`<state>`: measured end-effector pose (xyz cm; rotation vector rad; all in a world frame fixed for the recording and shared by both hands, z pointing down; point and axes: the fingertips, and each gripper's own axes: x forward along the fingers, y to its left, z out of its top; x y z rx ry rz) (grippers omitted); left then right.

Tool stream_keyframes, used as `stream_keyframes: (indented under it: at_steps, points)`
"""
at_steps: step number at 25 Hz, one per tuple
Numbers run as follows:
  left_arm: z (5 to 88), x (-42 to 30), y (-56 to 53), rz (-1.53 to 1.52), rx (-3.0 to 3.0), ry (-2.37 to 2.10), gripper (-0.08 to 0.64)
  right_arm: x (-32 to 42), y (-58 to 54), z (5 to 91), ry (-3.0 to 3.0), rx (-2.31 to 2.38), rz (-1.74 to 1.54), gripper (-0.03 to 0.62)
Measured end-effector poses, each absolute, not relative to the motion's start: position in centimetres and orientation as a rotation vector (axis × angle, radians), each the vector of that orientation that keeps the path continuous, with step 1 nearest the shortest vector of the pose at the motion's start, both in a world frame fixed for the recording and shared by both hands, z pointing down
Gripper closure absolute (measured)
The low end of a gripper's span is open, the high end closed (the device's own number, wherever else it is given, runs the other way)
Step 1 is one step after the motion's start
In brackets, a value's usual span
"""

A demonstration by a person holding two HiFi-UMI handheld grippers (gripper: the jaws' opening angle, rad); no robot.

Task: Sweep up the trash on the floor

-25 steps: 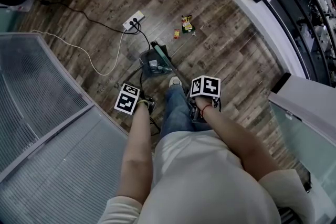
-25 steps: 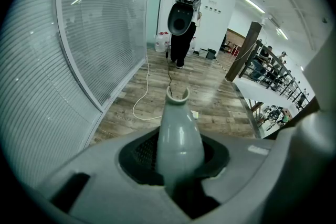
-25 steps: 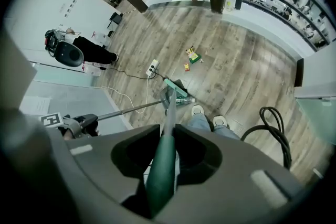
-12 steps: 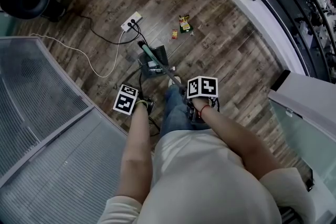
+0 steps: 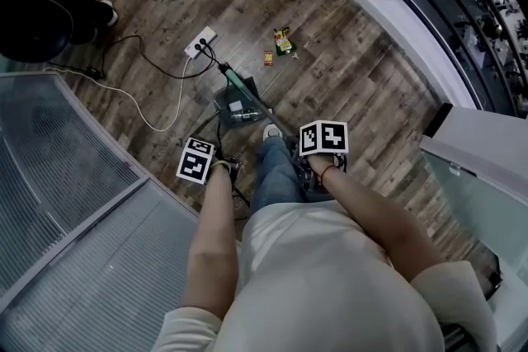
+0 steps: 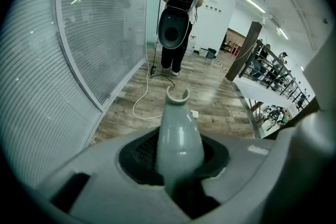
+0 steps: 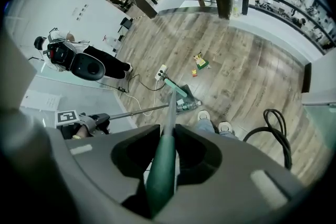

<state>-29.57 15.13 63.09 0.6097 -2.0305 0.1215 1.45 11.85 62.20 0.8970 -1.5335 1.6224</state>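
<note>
Left gripper view: tool (image 6: pixel 181 157) grips, seemingly, dustpan handle (image 6: pixel 180 126).

Head view looks steeply down from above onto the wood floor (image 5: pixel 346 86), which is far below. Left gripper view sits close behind the grey dustpan handle (image 6: pixel 178 136) and faces level along the glass wall (image 6: pixel 79 60). Right gripper view looks down the green broom handle (image 7: pixel 161 168). Head and right gripper views share the trash (image 5: pixel 283 41) and the power strip (image 5: pixel 201 38).
</note>
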Motion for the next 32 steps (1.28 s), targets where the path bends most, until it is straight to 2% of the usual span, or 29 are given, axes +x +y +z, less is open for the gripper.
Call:
stream_keyframes:
  at_steps: [21, 32]
  points:
    - [62.9, -32.5, 16.4, 0.032, 0.519, -1.979, 0.471, 6.7, 9.5, 60.6, -1.498, 1.202, 1.700, 0.497]
    - [63.3, -30.8, 15.3, -0.006, 0.506, -1.925, 0.472, 9.5, 5.2, 59.6, -1.502, 1.362, 1.712, 0.497]
